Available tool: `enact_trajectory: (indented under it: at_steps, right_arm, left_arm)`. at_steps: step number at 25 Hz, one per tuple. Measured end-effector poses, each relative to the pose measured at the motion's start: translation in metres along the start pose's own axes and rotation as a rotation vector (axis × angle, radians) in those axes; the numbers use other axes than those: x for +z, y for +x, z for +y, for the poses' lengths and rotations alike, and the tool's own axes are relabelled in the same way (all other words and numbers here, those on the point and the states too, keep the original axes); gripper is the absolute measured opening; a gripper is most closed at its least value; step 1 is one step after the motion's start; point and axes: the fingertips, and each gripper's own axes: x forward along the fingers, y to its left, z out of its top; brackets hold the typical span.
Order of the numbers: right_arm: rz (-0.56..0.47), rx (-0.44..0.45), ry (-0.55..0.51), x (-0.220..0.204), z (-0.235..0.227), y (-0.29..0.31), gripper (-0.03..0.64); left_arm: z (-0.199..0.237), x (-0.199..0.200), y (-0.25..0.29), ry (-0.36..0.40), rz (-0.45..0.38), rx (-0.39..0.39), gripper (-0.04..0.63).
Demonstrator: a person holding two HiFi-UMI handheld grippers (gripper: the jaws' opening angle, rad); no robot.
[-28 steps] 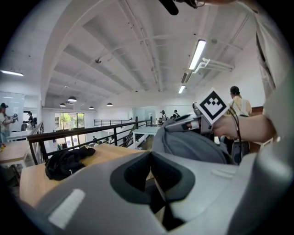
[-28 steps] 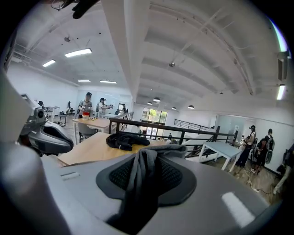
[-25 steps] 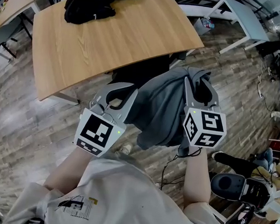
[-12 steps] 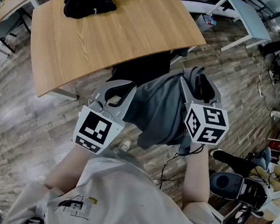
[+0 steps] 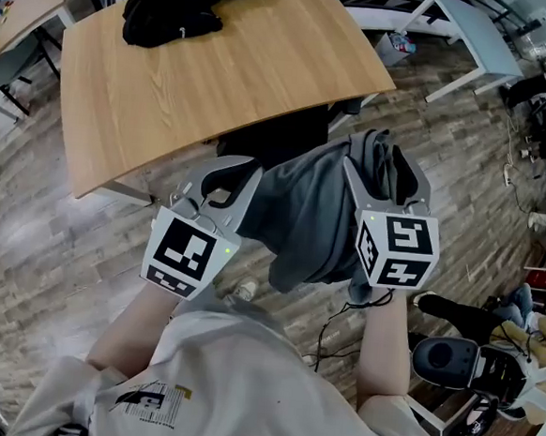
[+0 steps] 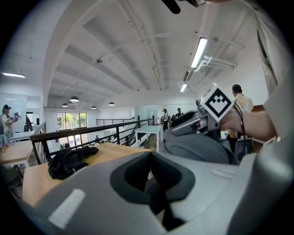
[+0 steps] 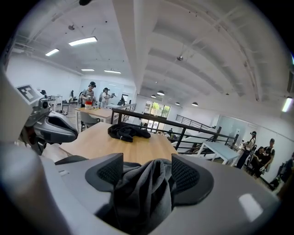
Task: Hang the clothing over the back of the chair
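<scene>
Grey garment (image 7: 142, 193) sits bunched between the jaws of the right gripper (image 7: 148, 174), which have just been opening and no longer pinch it. The left gripper (image 5: 227, 182) seems clamped on the other edge. We should let that edge go only once the cloth straddles the chair (image 5: 278, 136) back — mostly buried under fabric.

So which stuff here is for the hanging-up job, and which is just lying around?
For the job: grey garment, dark chair it drapes over.
Just lying about: black clothing on the wooden table, pale table beyond.
</scene>
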Motion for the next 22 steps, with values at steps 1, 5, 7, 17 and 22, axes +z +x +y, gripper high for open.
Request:
enact_trajectory:
  at_steps: [1, 5, 7, 17, 22]
  right_arm:
    - [-0.006, -0.001, -0.001, 0.003, 0.000, -0.003, 0.333]
    - [-0.056, -0.002, 0.040, 0.016, -0.004, -0.020, 0.325]
    - [-0.091, 0.019, 0.089, 0.023, -0.005, -0.029, 0.310]
    - [-0.285, 0.040, 0.099, 0.079, 0.016, -0.084, 0.168]
    - [-0.416, 0.037, 0.095, 0.109, 0.032, -0.123, 0.073]
  left_arm:
    - [0.002, 0.003, -0.001, 0.005, -0.004, 0.004, 0.000]
    - [0.008, 0.022, -0.007, 0.005, -0.038, 0.006, 0.000]
    - [0.008, 0.034, -0.013, 0.009, -0.063, 0.006, 0.000]
    - [0.003, 0.092, -0.051, 0.090, -0.167, 0.019, 0.000]
    - [-0.004, 0.122, -0.084, 0.097, -0.223, 0.047, 0.000]
